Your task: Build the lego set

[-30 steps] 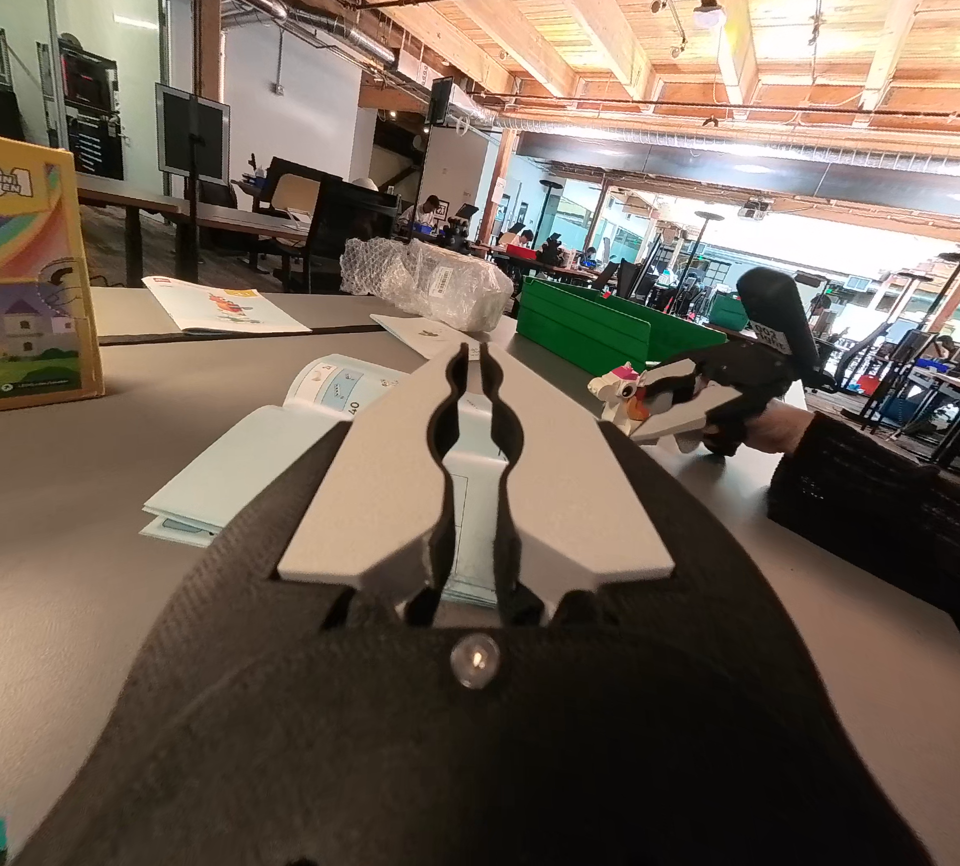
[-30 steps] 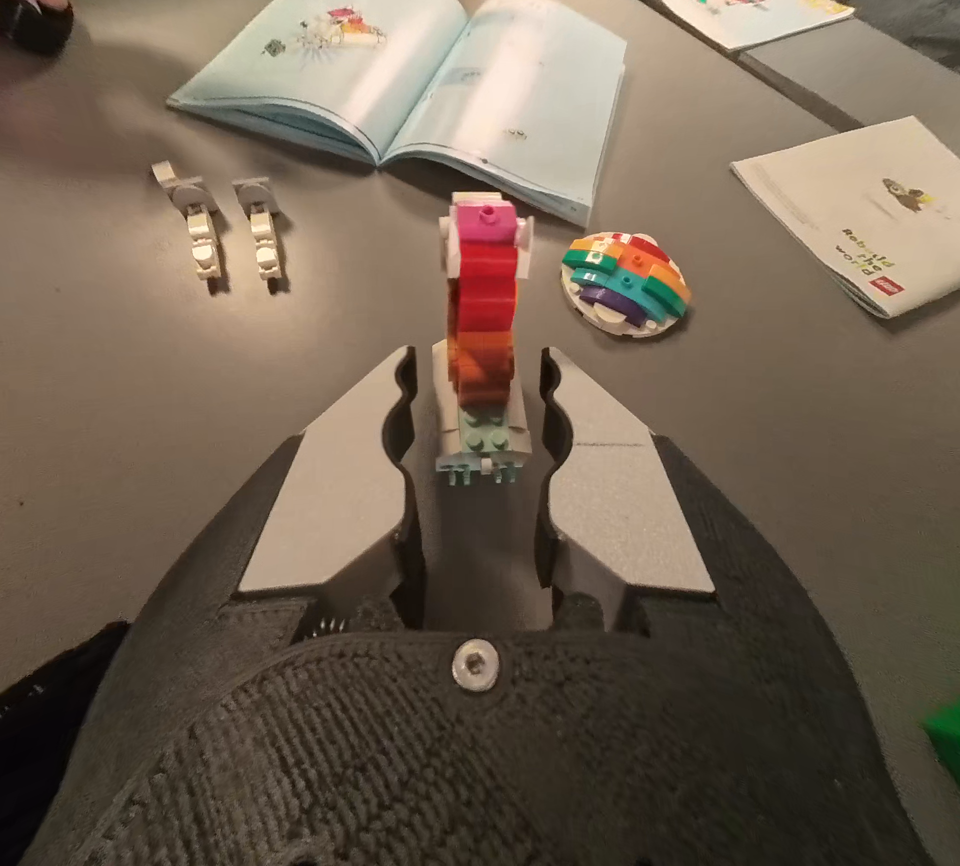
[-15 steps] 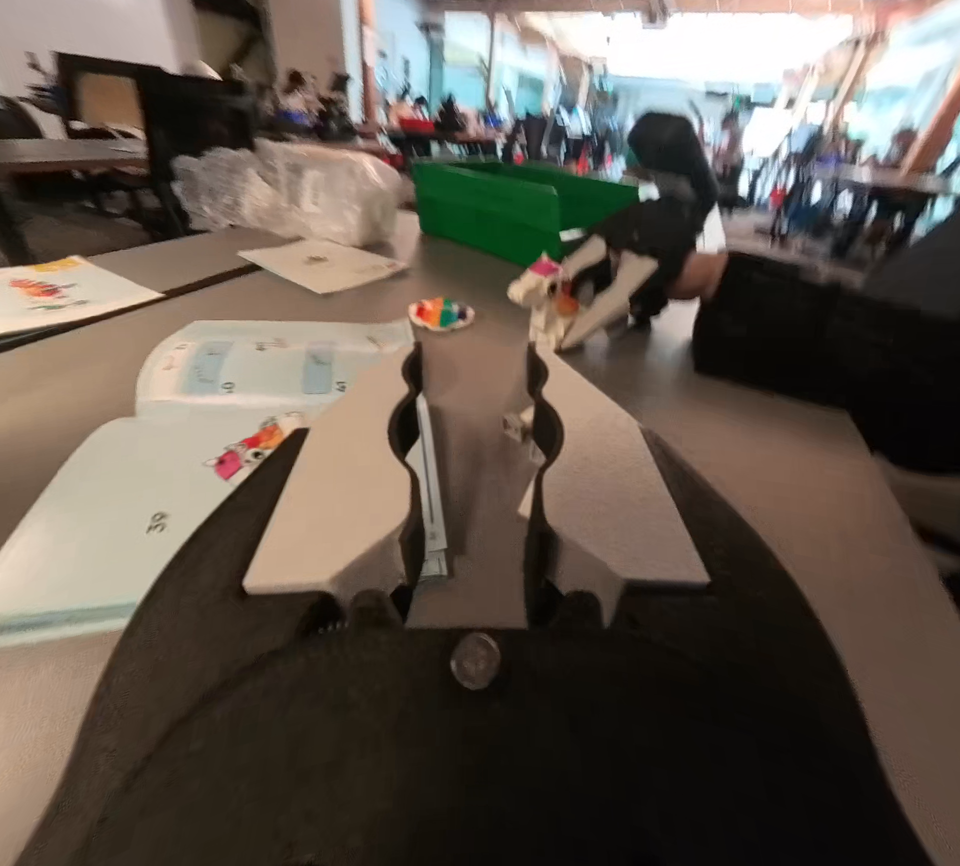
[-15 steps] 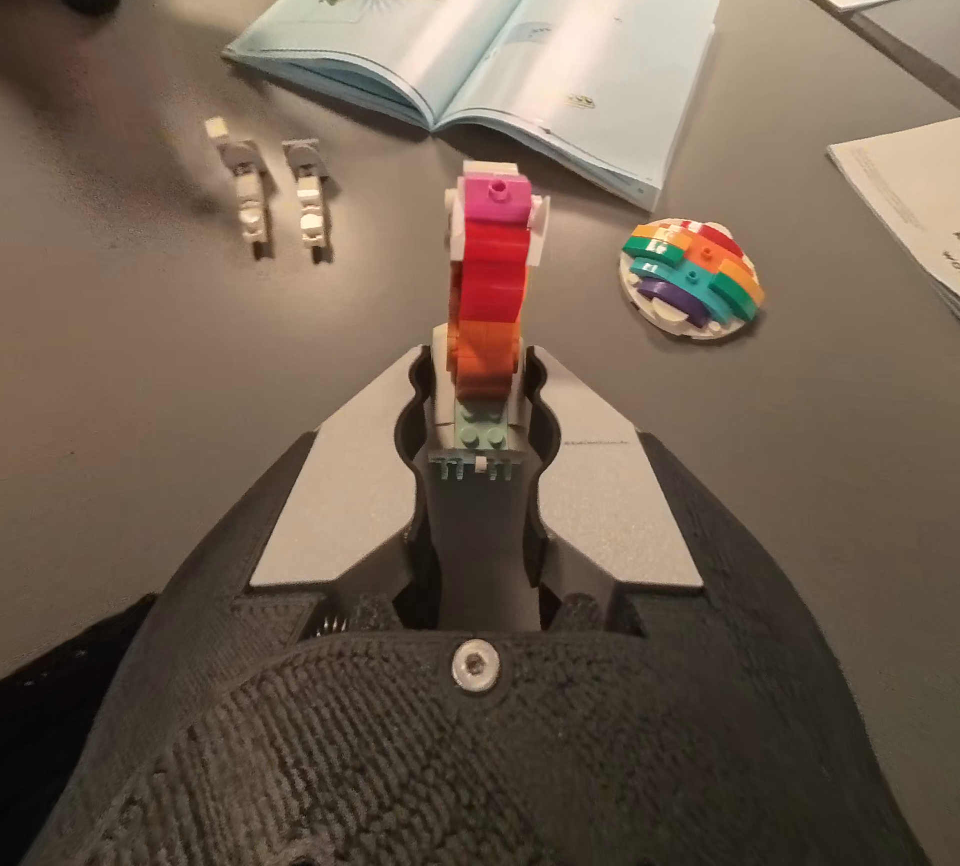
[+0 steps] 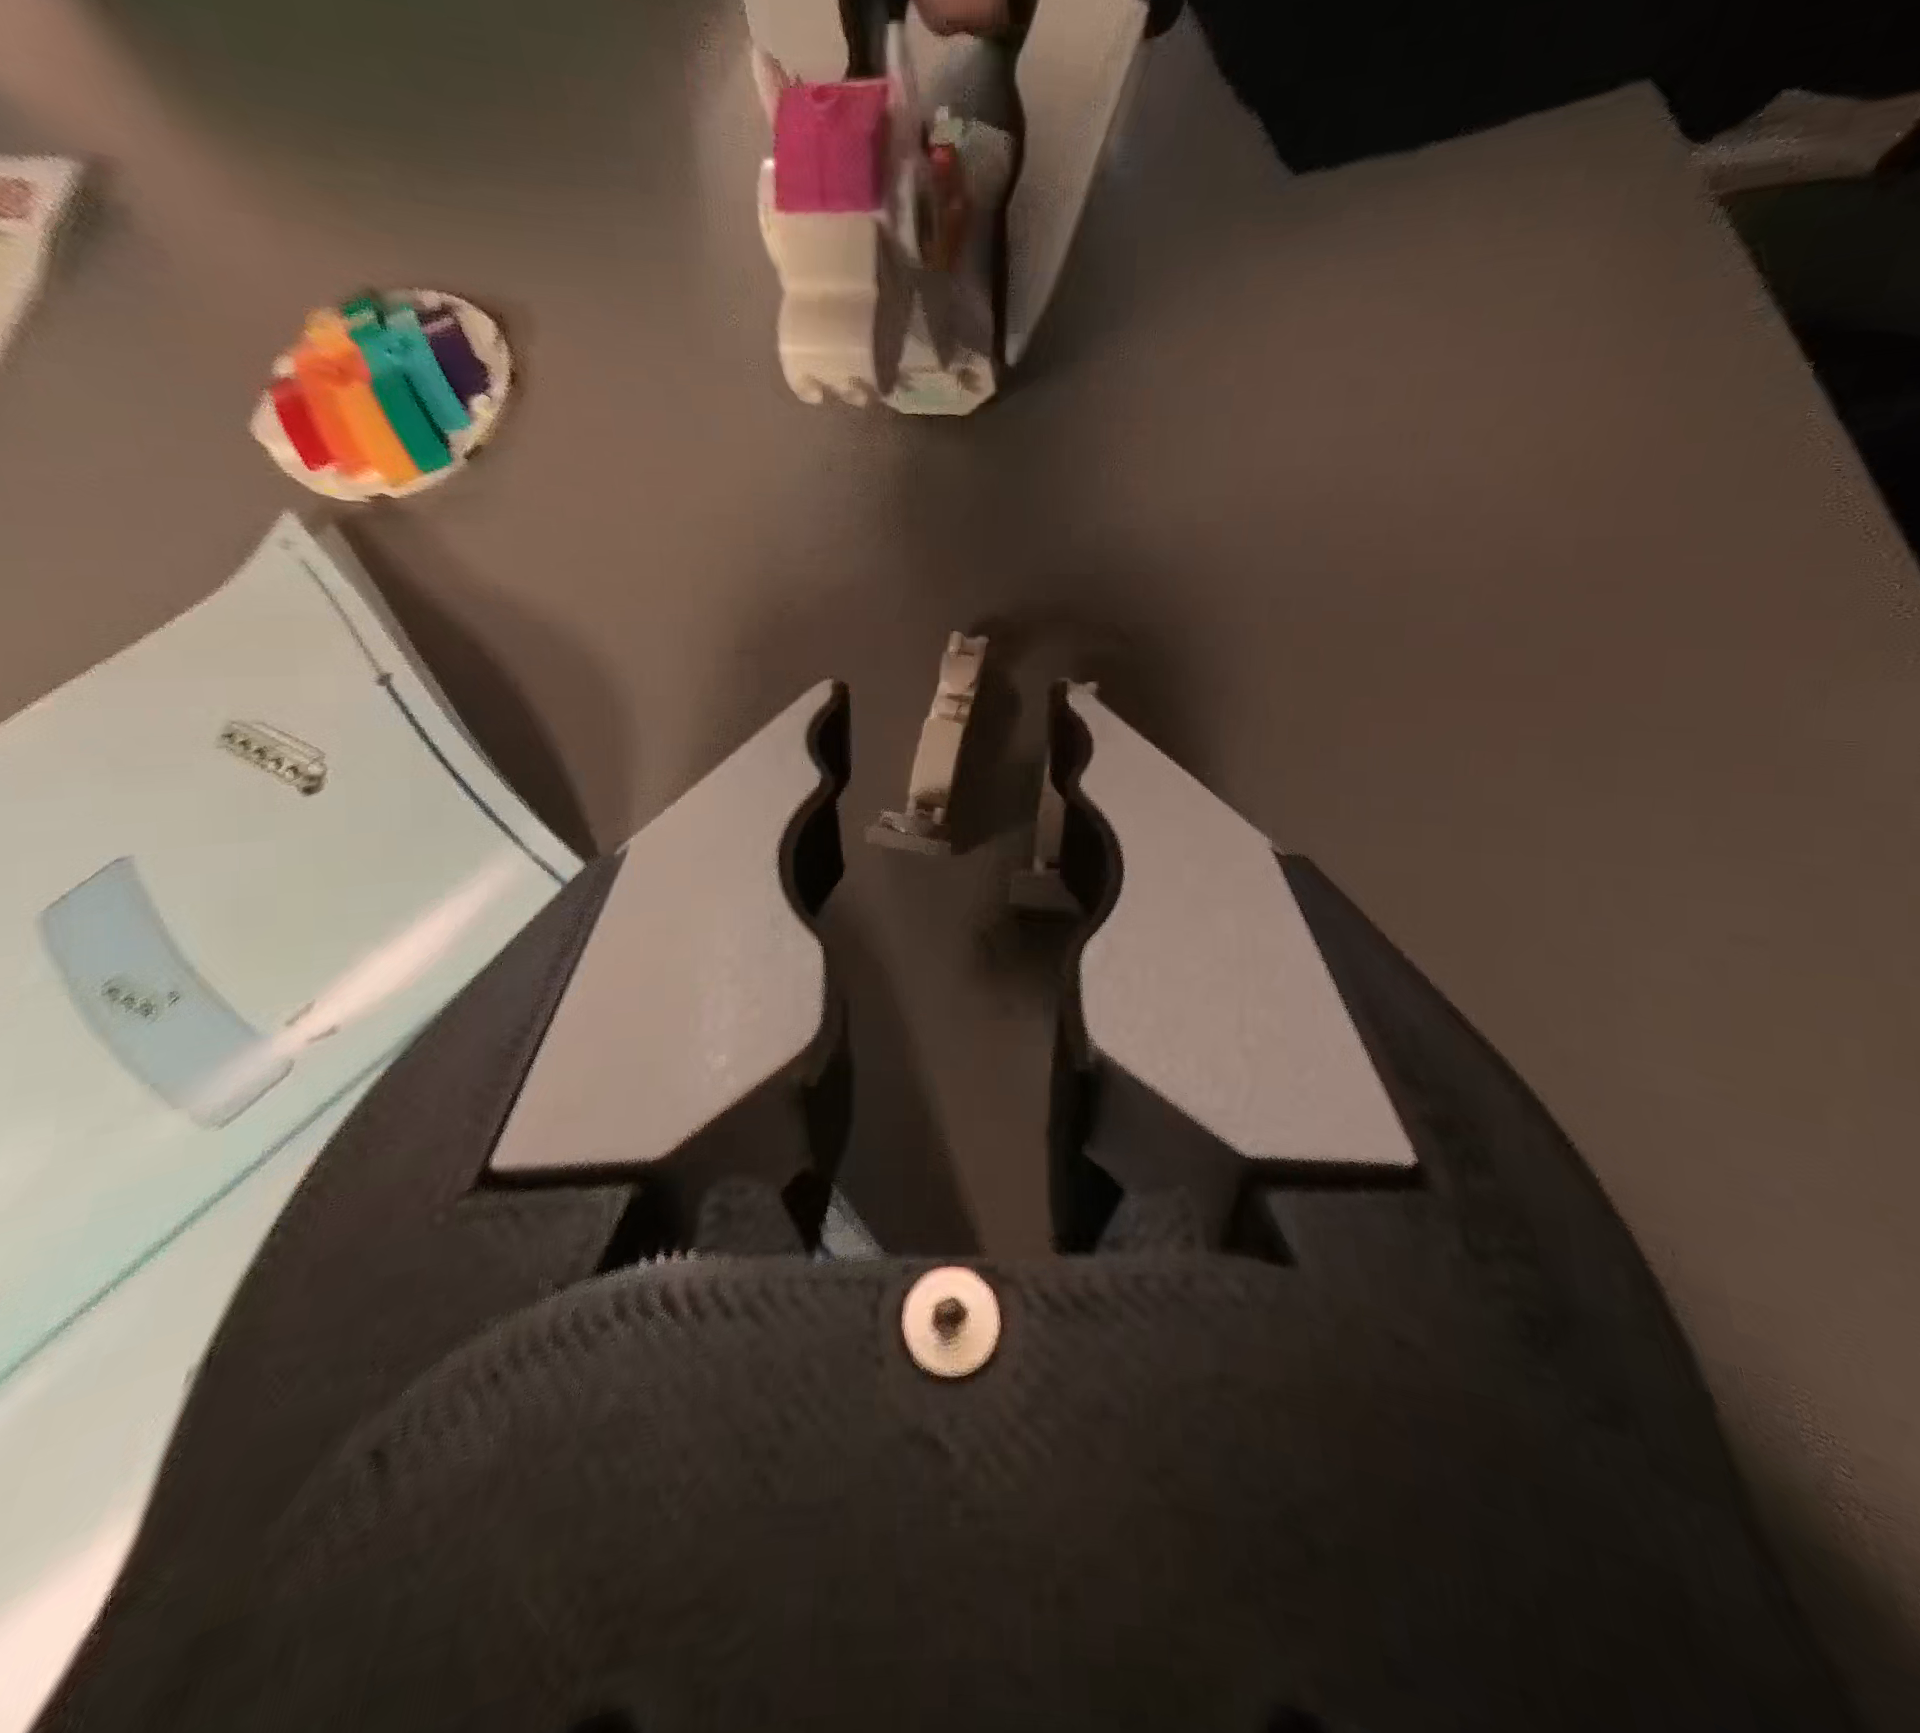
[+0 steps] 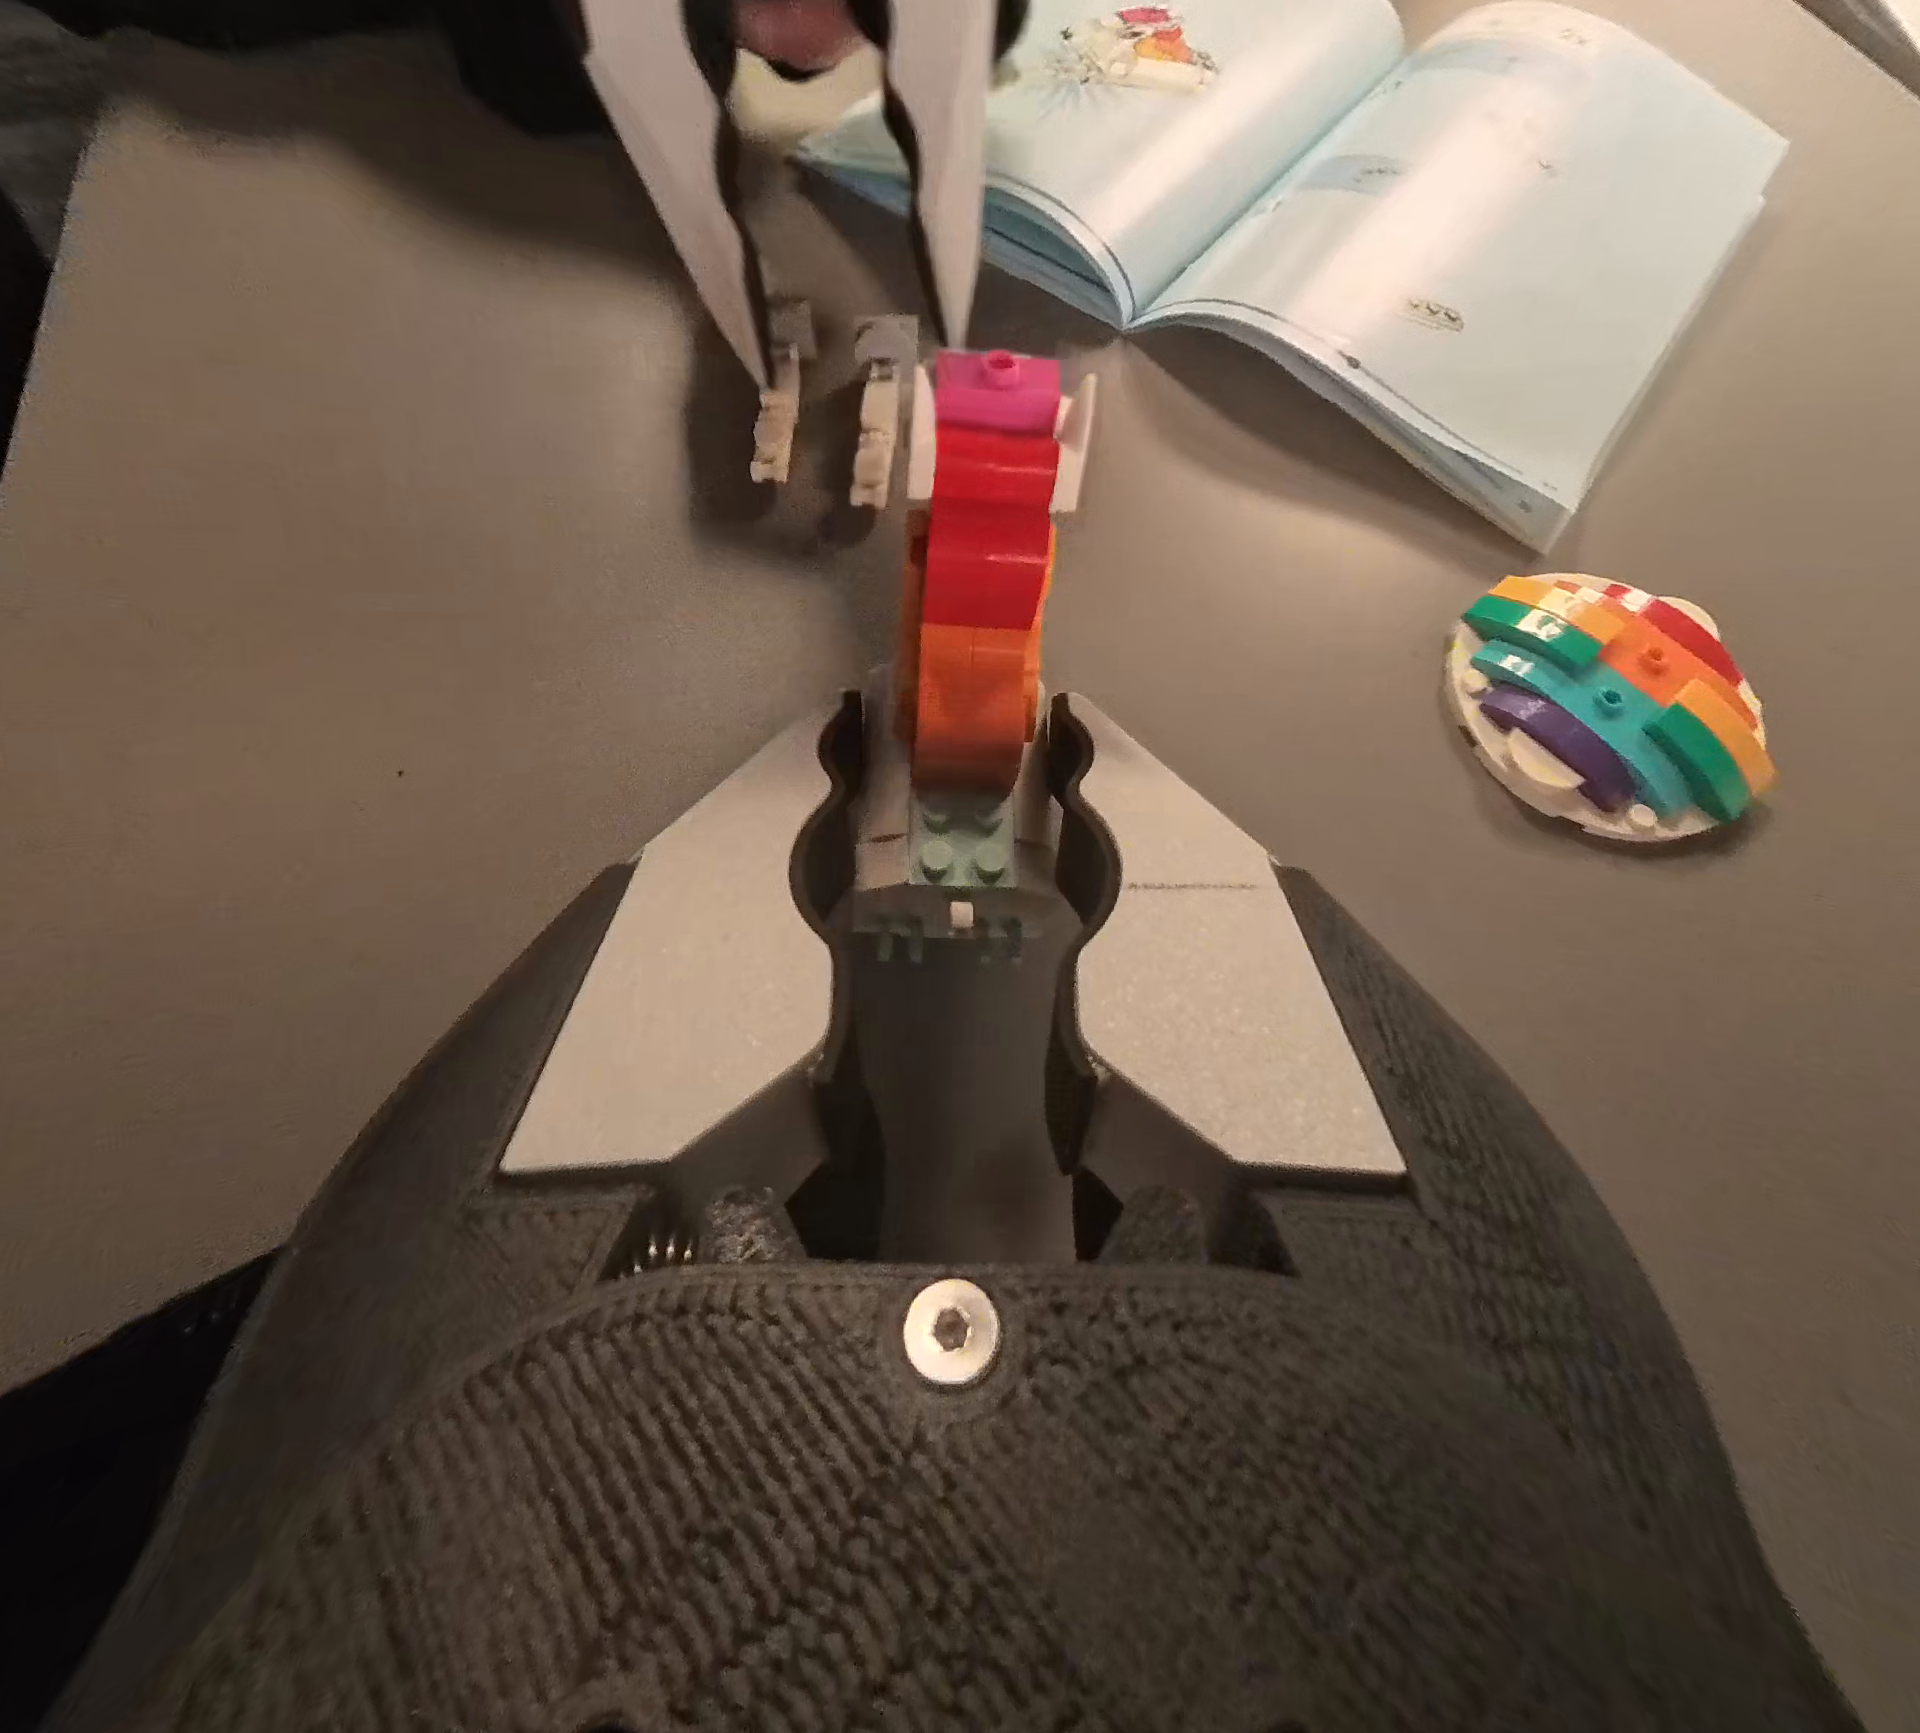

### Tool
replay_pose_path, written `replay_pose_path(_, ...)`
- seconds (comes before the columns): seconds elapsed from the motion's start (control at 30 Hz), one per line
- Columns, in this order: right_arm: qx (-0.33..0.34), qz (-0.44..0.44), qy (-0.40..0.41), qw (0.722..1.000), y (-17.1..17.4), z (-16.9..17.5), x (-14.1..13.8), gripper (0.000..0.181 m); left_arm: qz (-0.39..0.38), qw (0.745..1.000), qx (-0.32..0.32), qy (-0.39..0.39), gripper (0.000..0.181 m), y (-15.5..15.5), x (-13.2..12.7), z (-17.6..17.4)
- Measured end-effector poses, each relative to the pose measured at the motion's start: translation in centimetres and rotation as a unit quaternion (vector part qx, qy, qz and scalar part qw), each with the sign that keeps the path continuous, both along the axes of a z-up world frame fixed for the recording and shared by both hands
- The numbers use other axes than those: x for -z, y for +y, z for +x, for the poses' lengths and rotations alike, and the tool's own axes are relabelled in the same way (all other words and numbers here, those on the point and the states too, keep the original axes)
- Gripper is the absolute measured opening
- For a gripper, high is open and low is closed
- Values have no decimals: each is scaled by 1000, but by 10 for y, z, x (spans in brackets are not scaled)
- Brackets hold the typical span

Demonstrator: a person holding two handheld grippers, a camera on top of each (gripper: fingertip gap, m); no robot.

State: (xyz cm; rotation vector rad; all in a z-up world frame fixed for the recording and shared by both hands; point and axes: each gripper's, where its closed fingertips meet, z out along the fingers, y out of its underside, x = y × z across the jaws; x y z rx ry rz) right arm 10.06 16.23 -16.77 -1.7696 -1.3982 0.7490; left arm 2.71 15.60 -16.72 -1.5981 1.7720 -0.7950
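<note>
Two small grey-white lego leg pieces [image 5: 940, 738] lie on the grey table [image 5: 1455, 644]; left gripper [image 5: 945, 748] hangs spread over them; right gripper [image 6: 951, 784] pinches the rainbow-maned lego figure [image 6: 982, 603], rainbow disc [image 6: 1605, 707] at three o'clock, open instruction booklet [image 6: 1351, 156] at one

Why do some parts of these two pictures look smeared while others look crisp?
Left wrist view: soft throughout; the rainbow disc and open booklet are smeared, and the table edge bows from the wide lens. Right wrist view: sharper; the studs on the lego figure are crisp, but the left hand-held gripper at the top is streaked, probably from motion.
</note>
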Motion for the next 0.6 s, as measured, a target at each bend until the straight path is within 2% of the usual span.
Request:
replay_pose_path(0.17, -10, 7, -17, 1000, -1, -1, 4, 34, -33, 998, 27, 55, 32, 2, 20, 4)
replay_pose_path(0.27, -8, 15, -25, 1000, 0, -1, 6, 35, -43, 997, 37, 53, 24, 1, 20, 4)
replay_pose_path(0.5, -10, 29, -30, 999, -1, -1, 7, 35, -21, 997, 61, 43, 8, -7, 20, 7)
replay_pose_path(0.6, -13, 22, -25, 999, -4, -3, 6, 35, 16, 998, 40, 41, 8, 1, 20, 11)
